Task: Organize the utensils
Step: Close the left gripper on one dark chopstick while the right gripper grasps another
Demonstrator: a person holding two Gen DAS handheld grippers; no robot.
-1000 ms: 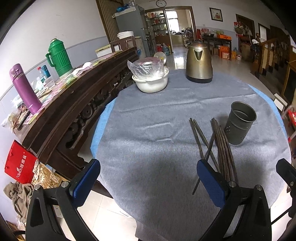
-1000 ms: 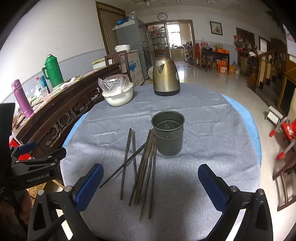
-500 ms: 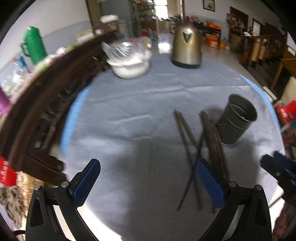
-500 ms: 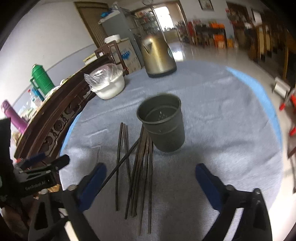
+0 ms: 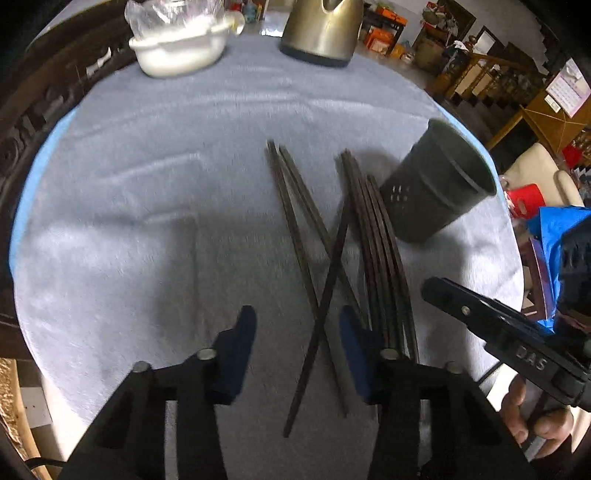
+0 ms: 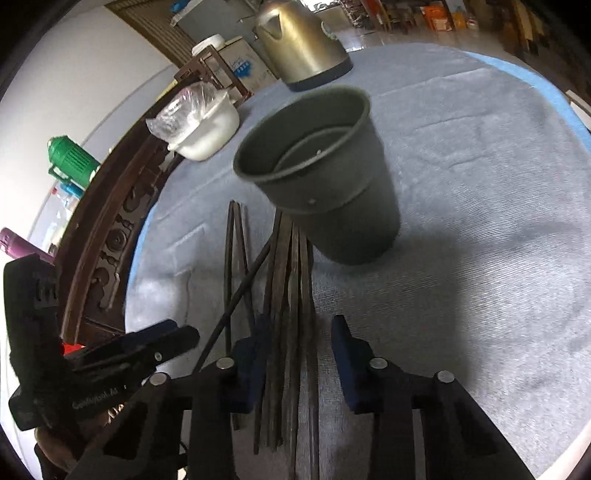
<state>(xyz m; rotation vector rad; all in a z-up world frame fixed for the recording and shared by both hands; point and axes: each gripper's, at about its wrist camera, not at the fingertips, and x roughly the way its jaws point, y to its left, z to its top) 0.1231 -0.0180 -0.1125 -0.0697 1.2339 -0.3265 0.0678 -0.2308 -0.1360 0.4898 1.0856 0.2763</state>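
The left gripper (image 5: pixel 295 332) hangs low over the grey cloth (image 5: pixel 147 206), its jaws closing; a crossed pair of dark chopsticks (image 5: pixel 321 295) runs between the blue pads (image 5: pixel 240 339), which do not press on them yet. The right gripper (image 6: pixel 299 347) is closing too, with the main bundle (image 6: pixel 291 295) of chopsticks lying between its pads, still a gap at the right-hand one, so nothing is gripped.

In the left wrist view the chopsticks lie at centre, running from 12 to 6 o'clock; one stick slants across two others in an X. The bundle lies just to the 3 o'clock side of that X, and its far ends reach the foot of the dark cup (image 5: pixel 436 192), which stands at 2 o'clock, empty as far as the right wrist view shows. The right gripper's black body enters at 4 o'clock, with fingers of a hand (image 5: pixel 532 417) under it.

A brass-coloured kettle (image 5: pixel 321 29) stands at 12 o'clock, and a white bowl (image 5: pixel 181 48) with plastic film at 11. In the right wrist view a green flask (image 6: pixel 72 162) stands on the dark wooden sideboard (image 6: pixel 110 229) at 9 o'clock, and the left gripper shows at 8
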